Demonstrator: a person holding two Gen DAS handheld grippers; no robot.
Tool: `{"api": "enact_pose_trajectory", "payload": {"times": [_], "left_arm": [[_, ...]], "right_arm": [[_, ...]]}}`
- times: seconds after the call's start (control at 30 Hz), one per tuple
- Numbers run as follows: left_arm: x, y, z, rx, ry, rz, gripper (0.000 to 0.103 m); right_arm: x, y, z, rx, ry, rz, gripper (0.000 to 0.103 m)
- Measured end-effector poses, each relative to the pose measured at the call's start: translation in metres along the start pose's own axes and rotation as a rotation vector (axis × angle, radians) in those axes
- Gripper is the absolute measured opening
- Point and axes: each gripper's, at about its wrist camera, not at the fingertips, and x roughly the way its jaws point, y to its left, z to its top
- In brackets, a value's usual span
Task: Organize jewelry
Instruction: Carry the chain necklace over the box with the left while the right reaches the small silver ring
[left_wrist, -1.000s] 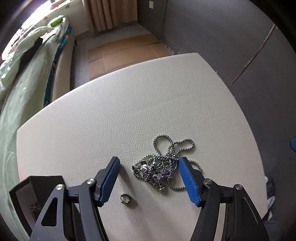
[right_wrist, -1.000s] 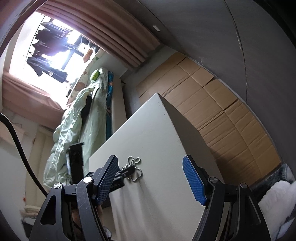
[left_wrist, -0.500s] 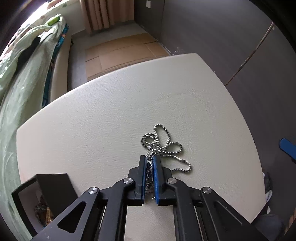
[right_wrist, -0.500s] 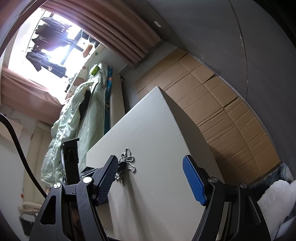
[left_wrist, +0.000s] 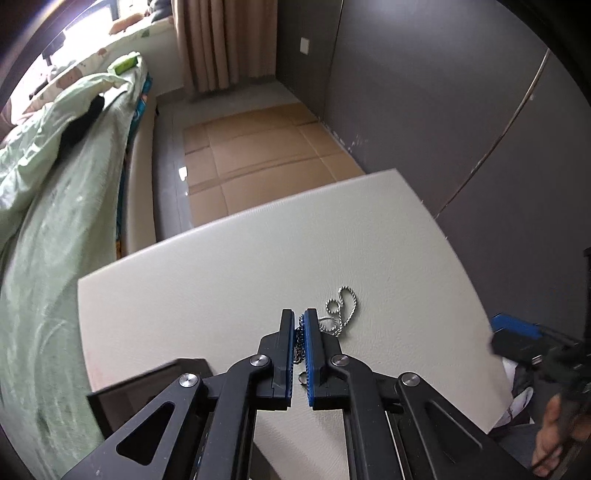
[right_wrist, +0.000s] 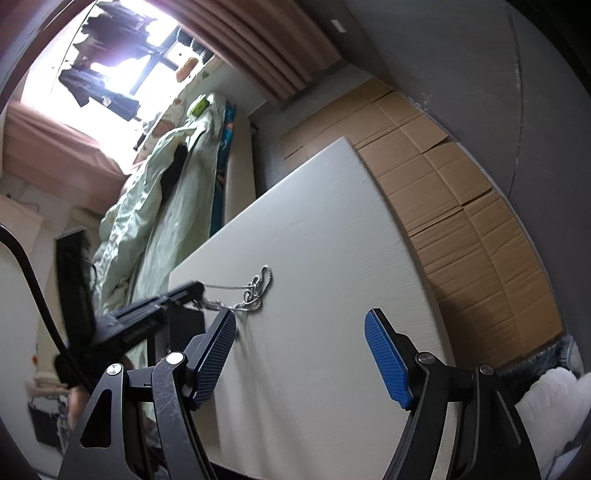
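Left wrist view: left gripper (left_wrist: 300, 321) clamped tight on tangled silver ball-chain necklace (left_wrist: 341, 312); blue pads together, chain bunched between them. Loose loops trail past right fingertip, lying on white textured tabletop (left_wrist: 221, 288). Small silver ring (left_wrist: 303, 377) below pads. Black open box (left_wrist: 155, 387) at lower left.

Right wrist view: right gripper (right_wrist: 300, 350) jaws wide apart, nothing between, over tabletop (right_wrist: 325, 258). Necklace (right_wrist: 255, 290) well ahead of left fingertip, strung taut from left gripper (right_wrist: 197, 288) to table.
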Motion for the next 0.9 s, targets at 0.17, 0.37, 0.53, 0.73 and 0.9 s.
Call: {"api": "enact_pose_trajectory", "payload": {"times": [0.17, 0.37, 0.53, 0.73, 0.9], "left_arm": [[-0.024, 0.008, 0.008, 0.004, -0.054, -0.008, 0.005], [-0.057, 0.018, 0.010, -0.003, -0.117, -0.006, 0.005], [-0.081, 0.029, 0.010, -0.012, -0.157, -0.001, 0.005], [-0.110, 0.042, 0.010, -0.028, -0.208, 0.006, 0.005], [-0.141, 0.052, 0.010, -0.033, -0.260, 0.012, 0.005]], "right_arm": [[0.017, 0.015, -0.004, -0.055, 0.042, 0.004, 0.072], [0.040, 0.041, -0.009, -0.163, 0.082, 0.008, 0.066], [0.064, 0.060, -0.016, -0.235, 0.135, -0.009, 0.050], [0.087, 0.081, -0.022, -0.295, 0.181, -0.043, 0.031], [0.100, 0.098, -0.028, -0.347, 0.193, -0.083, 0.031]]}}
